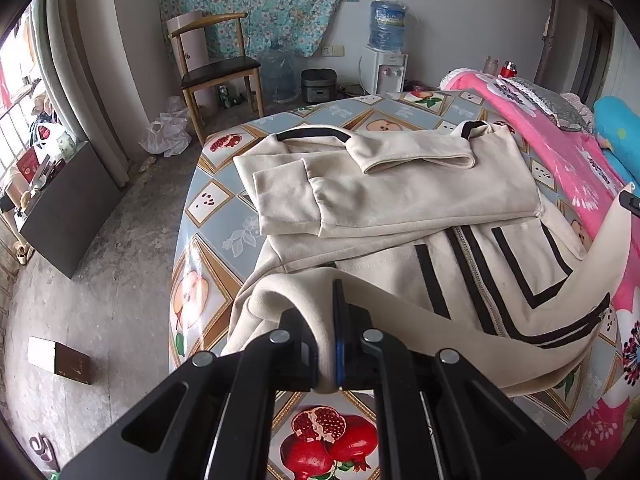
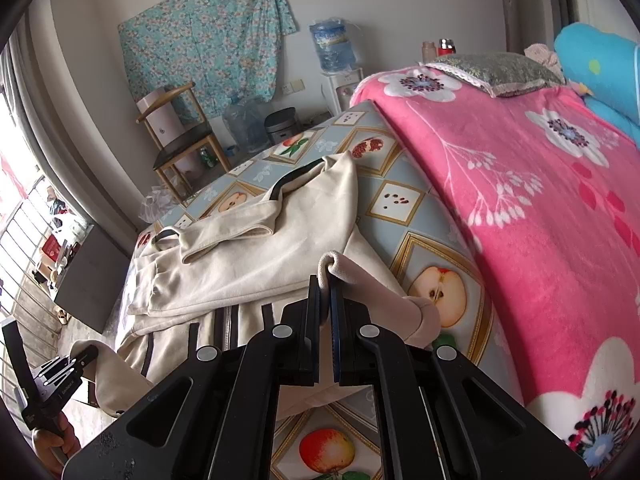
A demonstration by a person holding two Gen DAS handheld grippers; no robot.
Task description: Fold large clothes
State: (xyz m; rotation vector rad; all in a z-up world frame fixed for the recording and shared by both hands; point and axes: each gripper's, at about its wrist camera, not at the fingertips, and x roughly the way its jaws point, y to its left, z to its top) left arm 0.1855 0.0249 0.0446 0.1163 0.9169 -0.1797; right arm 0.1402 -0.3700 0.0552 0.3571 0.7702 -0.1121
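Left tool [image 1: 328, 320] and right tool [image 2: 325, 300] each clamped on hem of cream zip jacket [image 1: 400, 184]; remainder half-folded ahead on fruit-print tabletop [image 1: 208, 200].

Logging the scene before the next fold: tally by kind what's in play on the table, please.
Cream jacket: 1
Grippers clamped on its hem: 2, left gripper and right gripper
Fruit-print tablecloth: 1
Pink floral blanket: 1
Total: 5
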